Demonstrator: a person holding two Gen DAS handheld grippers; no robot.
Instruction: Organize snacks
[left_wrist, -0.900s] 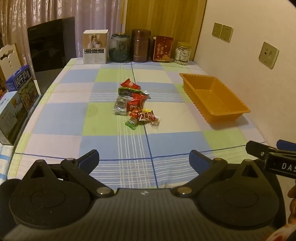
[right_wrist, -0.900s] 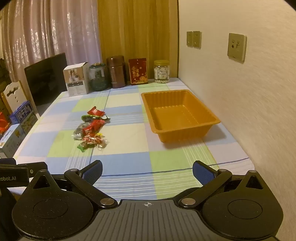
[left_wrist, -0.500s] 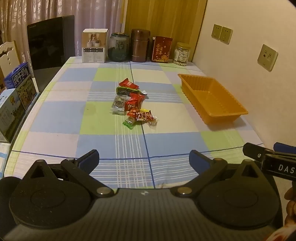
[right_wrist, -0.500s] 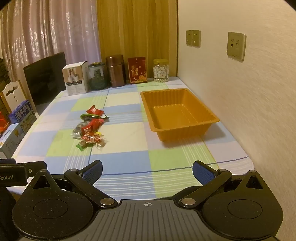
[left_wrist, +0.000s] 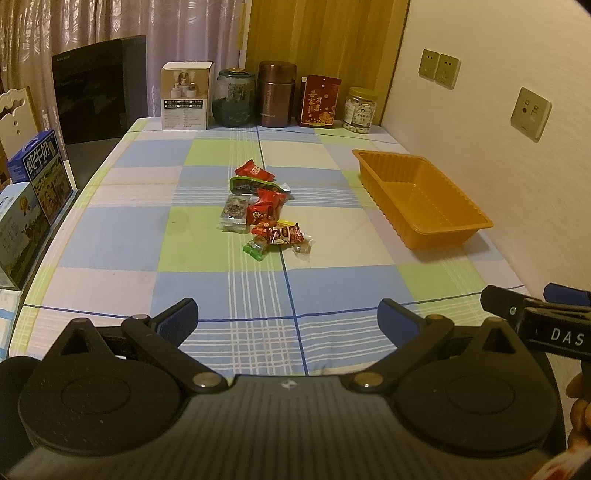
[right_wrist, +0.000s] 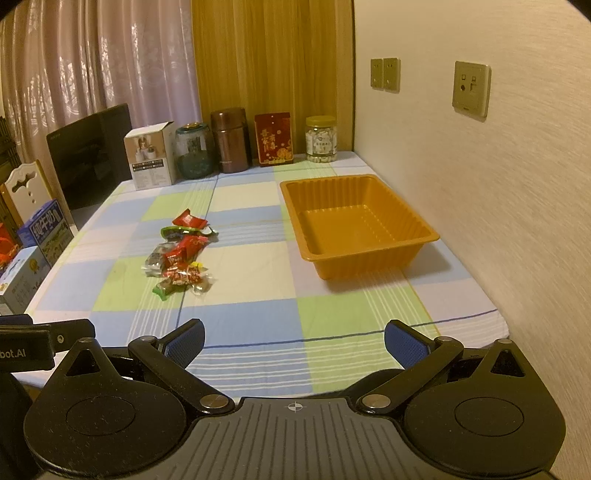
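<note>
A loose pile of small wrapped snacks, red, green and silver, lies in the middle of the checked tablecloth; it also shows in the right wrist view. An empty orange plastic tray stands to their right by the wall, also in the right wrist view. My left gripper is open and empty above the table's near edge, well short of the snacks. My right gripper is open and empty, near the front edge, facing the tray.
A white box, a glass jar, a brown canister, a red tin and a candy jar line the far edge. Milk cartons stand off the left edge. The wall borders the right.
Both grippers have drifted slightly back and up, so the table appears a little farther. Nothing on the table has moved and both jaws stay open.
</note>
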